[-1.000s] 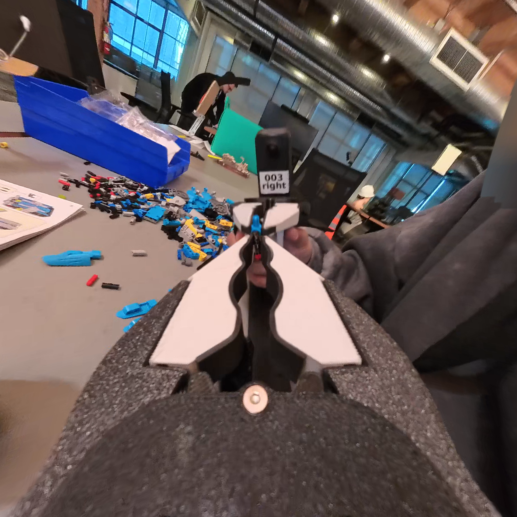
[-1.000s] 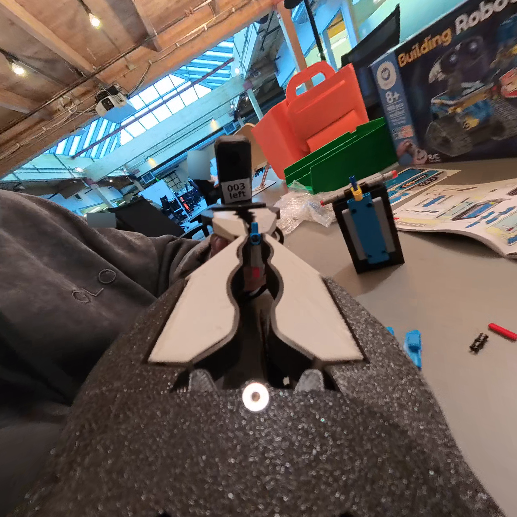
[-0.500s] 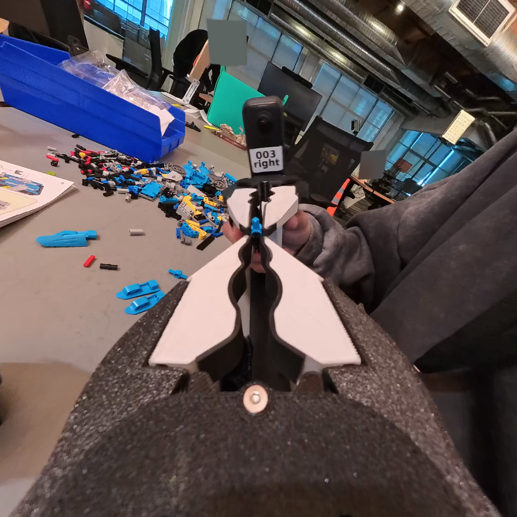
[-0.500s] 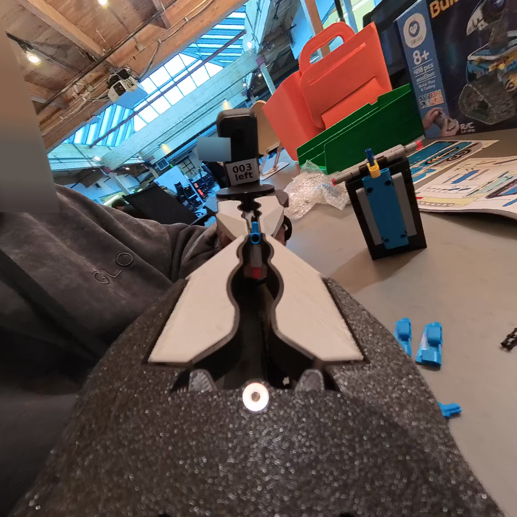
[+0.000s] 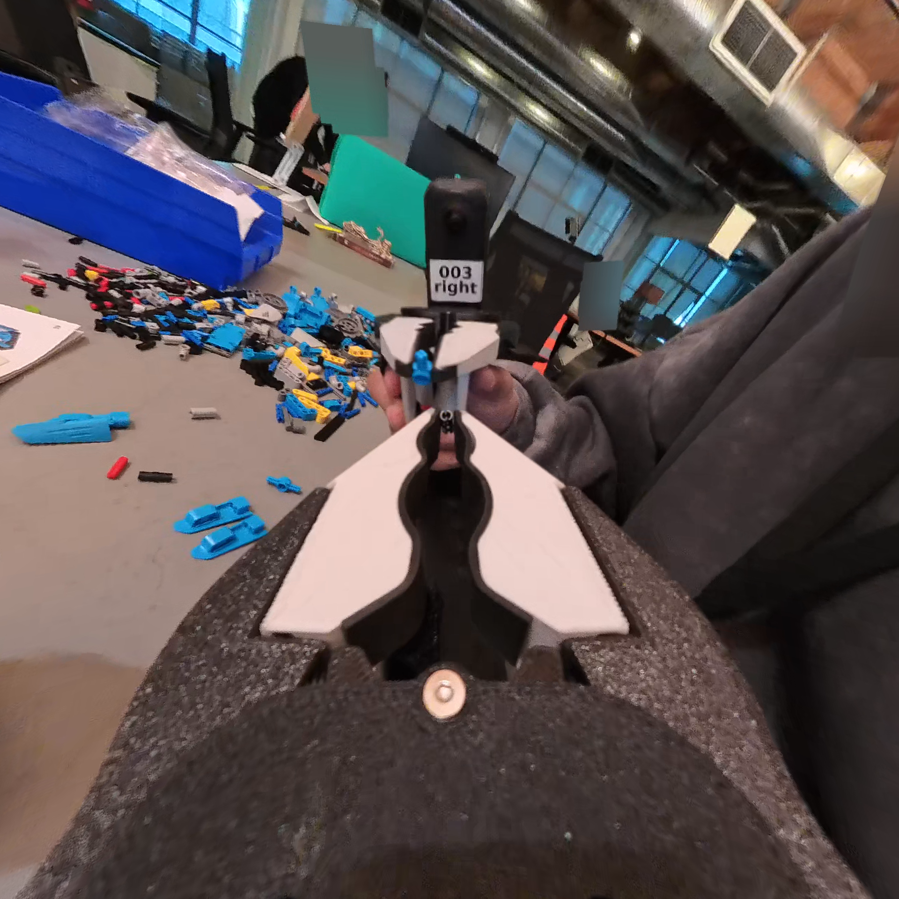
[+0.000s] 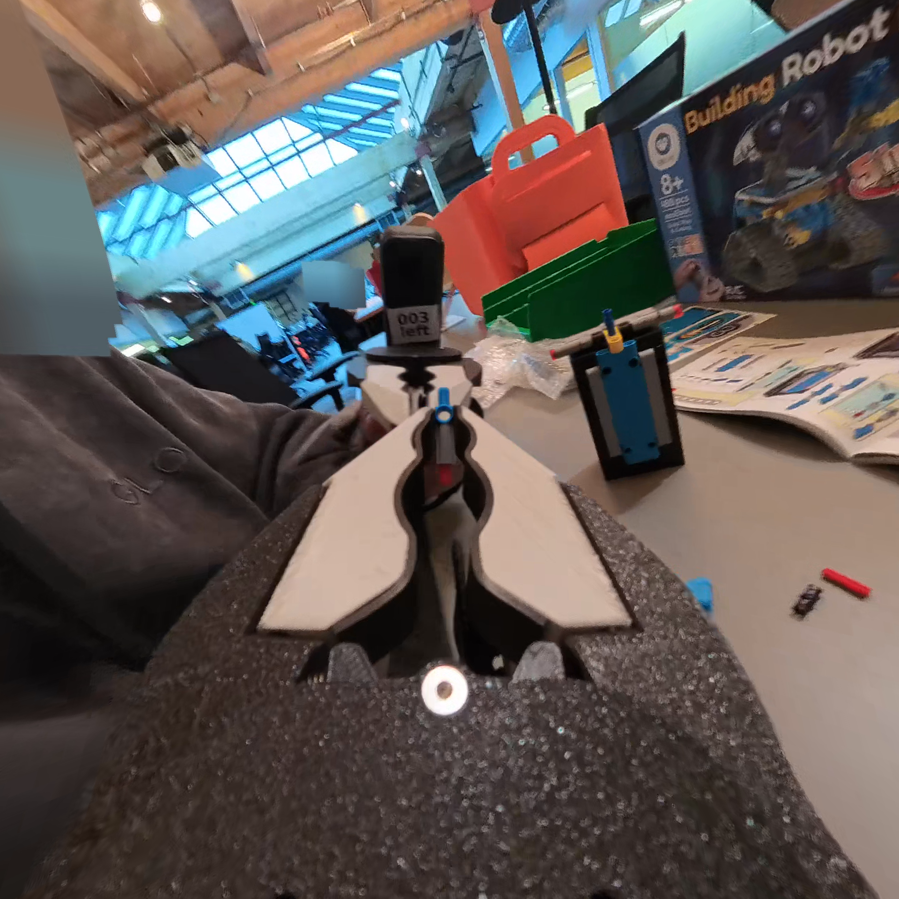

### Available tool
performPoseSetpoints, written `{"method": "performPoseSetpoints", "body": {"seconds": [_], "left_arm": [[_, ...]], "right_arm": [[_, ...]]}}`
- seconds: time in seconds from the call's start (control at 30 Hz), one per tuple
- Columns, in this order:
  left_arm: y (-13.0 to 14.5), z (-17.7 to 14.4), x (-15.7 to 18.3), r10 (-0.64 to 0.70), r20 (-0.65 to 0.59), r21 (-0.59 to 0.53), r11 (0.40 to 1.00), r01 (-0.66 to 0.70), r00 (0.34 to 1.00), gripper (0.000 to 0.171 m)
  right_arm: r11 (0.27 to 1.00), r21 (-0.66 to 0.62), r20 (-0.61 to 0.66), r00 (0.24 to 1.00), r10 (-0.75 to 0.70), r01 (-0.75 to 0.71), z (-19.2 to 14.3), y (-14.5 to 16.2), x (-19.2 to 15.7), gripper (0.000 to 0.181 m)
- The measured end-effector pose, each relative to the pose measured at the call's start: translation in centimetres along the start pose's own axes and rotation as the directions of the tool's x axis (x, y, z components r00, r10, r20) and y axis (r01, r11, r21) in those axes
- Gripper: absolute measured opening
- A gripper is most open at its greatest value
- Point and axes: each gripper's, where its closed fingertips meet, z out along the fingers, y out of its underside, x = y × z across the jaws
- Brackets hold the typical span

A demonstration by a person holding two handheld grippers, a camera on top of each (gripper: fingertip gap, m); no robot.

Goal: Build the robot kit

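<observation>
My left gripper (image 5: pixel 446 422) is shut, with a small black piece (image 5: pixel 446 419) pinched at its tips. Facing it a short way off, my right gripper (image 5: pixel 428 374) is shut on a grey piece carrying a blue pin (image 5: pixel 420 368), with a hand behind it. In the right wrist view my right gripper (image 6: pixel 443 417) is shut on that grey piece (image 6: pixel 442 445), which has the blue pin (image 6: pixel 443 412) at its front and a red end (image 6: pixel 442 474) behind. The left gripper (image 6: pixel 419 389) sits just beyond it. Both are held in the air above the grey table (image 5: pixel 97 559).
A pile of loose bricks (image 5: pixel 233 335) lies before a blue bin (image 5: pixel 121 194). Blue parts (image 5: pixel 221 525), a red pin (image 5: pixel 116 467) and a booklet (image 5: pixel 29 340) are nearby. A black-and-blue assembly (image 6: pixel 627 404) stands by a green tray (image 6: pixel 584 292), orange case (image 6: pixel 540 194), box (image 6: pixel 788 160) and open booklet (image 6: pixel 802 389). The tips of both grippers are at nearly the same place. From either gripper's tips it is about 15 cm to the black-and-blue assembly (image 6: pixel 627 404).
The two grippers stood tip to tip around the blue pin; now they have drawn slightly apart. The blue pin stays with the right gripper and a small black piece shows in the left.
</observation>
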Motion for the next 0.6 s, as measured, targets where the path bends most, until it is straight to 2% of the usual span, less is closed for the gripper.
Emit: {"method": "performPoseSetpoints", "body": {"seconds": [0.07,0.2,0.33,0.6], "left_arm": [[0.3,0.1,0.0,0.010,0.002,-0.015,1.000,-0.010,1.000,0.004],[0.7,0.4,-0.2,0.034,0.022,-0.034,0.999,-0.033,0.999,0.004],[0.9,0.6,0.0,0.035,0.012,-0.044,0.998,-0.035,0.999,0.004],[0.6,0.5,0.2,0.003,-0.016,-0.019,1.000,-0.003,1.000,0.004]], "right_arm": [[0.999,0.036,0.019,1.000,-0.007,0.006,-0.3,-0.7,-0.4,0.006],[0.978,0.083,0.140,0.974,0.180,-0.193,0.1,-1.0,-1.3,0.007],[0.985,0.051,0.116,0.981,0.158,-0.165,1.5,-0.1,-1.8,0.007],[0.983,0.072,0.097,0.982,0.160,-0.168,1.5,-0.3,-1.3,0.007]]}}
